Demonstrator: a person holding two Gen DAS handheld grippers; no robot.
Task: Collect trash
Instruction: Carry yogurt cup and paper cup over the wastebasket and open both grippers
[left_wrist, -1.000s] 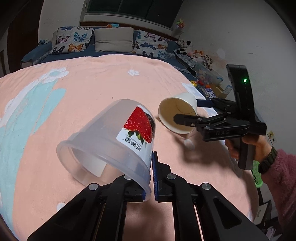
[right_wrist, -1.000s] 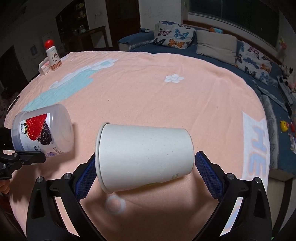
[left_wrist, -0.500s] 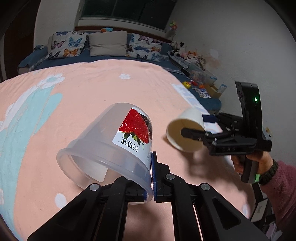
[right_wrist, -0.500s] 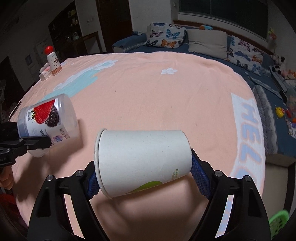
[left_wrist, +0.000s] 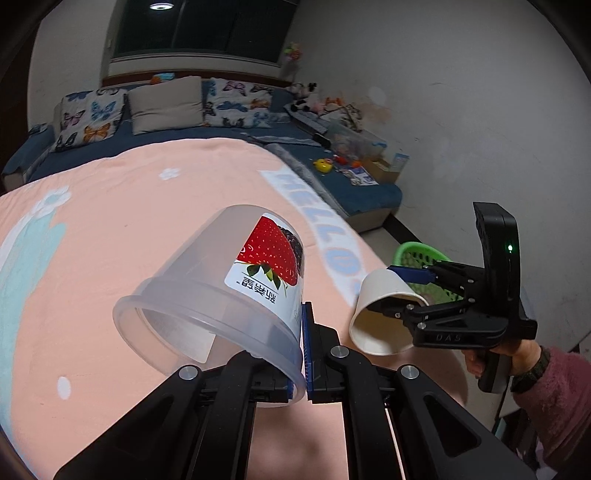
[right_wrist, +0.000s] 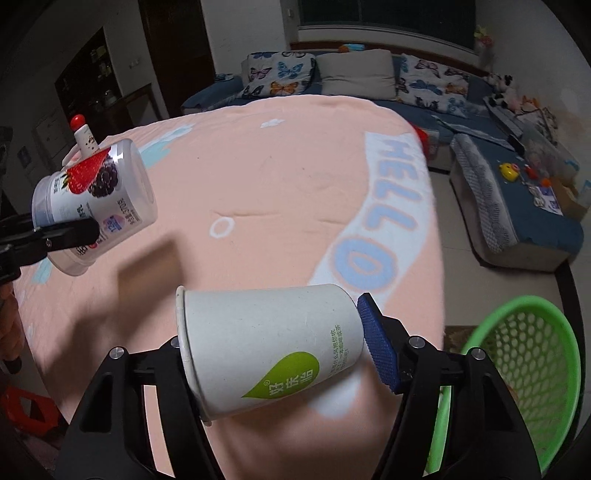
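Observation:
A clear plastic cup (left_wrist: 229, 295) with a strawberry label hangs above the peach blanket, and my left gripper (left_wrist: 303, 354) is shut on its rim. The right wrist view shows the same cup (right_wrist: 92, 206) at far left. A white paper cup (right_wrist: 266, 343) with a green leaf logo lies sideways in my right gripper (right_wrist: 277, 354). Its jaws are closing, with one pad on the cup's mouth and the other on its base. From the left wrist view, this paper cup (left_wrist: 380, 317) and right gripper (left_wrist: 399, 291) hover at the bed's edge, just before a green mesh basket (left_wrist: 417, 254).
The green basket (right_wrist: 524, 369) stands on the floor beside the peach blanket (right_wrist: 277, 184). A red-capped bottle (right_wrist: 83, 136) stands at the blanket's far left. Butterfly pillows (left_wrist: 92, 122) line the back, toys (right_wrist: 509, 171) lie on a blue mattress, and a red stool (right_wrist: 26, 406) stands low left.
Both grippers carried their cups toward the bed's edge, and the green basket came into view. The right gripper's pads drew in against the paper cup's ends and lifted it.

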